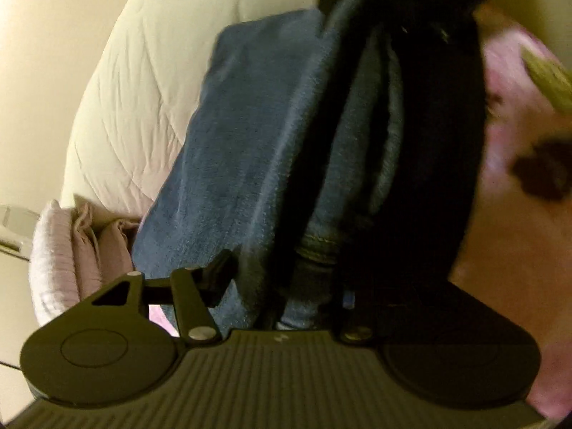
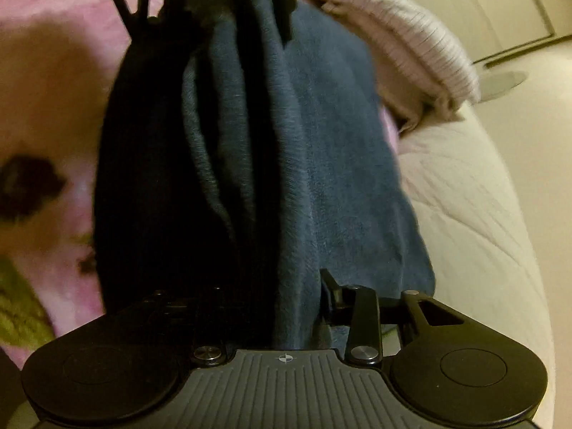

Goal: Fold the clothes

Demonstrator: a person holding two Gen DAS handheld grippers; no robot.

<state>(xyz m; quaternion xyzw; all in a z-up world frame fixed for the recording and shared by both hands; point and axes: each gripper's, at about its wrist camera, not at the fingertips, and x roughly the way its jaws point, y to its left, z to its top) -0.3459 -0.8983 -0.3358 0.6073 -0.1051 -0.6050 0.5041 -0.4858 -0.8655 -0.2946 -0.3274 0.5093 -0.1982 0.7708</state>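
A cream quilt (image 1: 136, 100) fills the left wrist view's far left, absent pink blanket (image 2: 53, 28) showing only rightward, while left gripper (image 1: 282, 286) and right gripper (image 2: 286, 307) each pinch bunched blue garment (image 1: 250, 136) narrowly

My left gripper (image 1: 282, 286) is clamped tight: both fingers are pressed in toward the centre, and the gap between them is packed with a bunch of blue fabric (image 1: 250, 143). The left finger (image 1: 218, 275) shows clearly at the edge of the cloth; the other one is lost in shadow. My right gripper (image 2: 271, 300) faces it from the far end, also pinched down on the same fabric, with one finger (image 2: 330, 287) visible on its right side. Each gripper sees the other at the top of its view, blurred, so the two are holding opposite ends.
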